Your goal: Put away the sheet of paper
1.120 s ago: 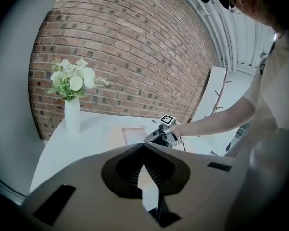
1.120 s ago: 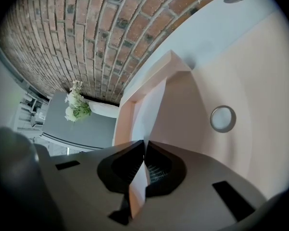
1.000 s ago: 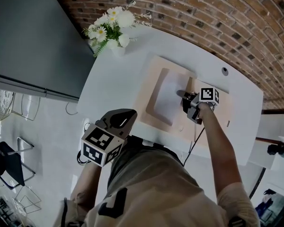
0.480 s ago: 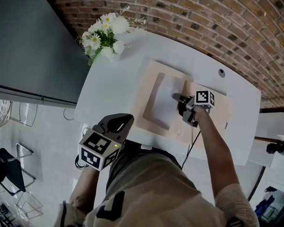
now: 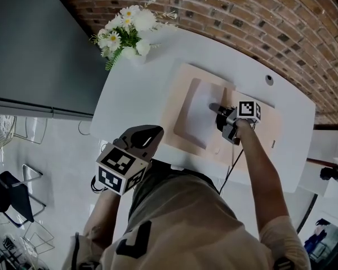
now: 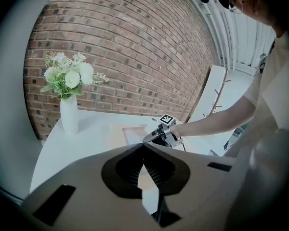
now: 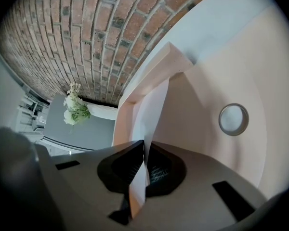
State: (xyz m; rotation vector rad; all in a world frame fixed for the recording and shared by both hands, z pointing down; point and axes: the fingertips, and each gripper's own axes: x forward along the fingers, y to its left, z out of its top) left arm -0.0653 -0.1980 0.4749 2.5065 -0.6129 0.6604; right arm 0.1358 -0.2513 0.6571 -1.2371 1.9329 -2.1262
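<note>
Our right claw [image 7: 145, 151] pinches the paper [image 5: 201, 117] by its edge over the tray [image 5: 180, 79]; our left claw [image 6: 143, 147] is pressed together, empty. A sideways tug could crease or tear it.

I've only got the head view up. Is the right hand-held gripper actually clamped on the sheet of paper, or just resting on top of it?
Observer: Clamped. The right gripper view shows the right hand-held gripper with its jaws shut on the edge of the sheet of paper, which runs between them.
Operator: Anything in the left one?
Observer: No. The left hand-held gripper has its jaws together with nothing between them.
Operator: Anything close to the sheet?
Observer: A small round ring lies on the pink tray, apart from the sheet.
</note>
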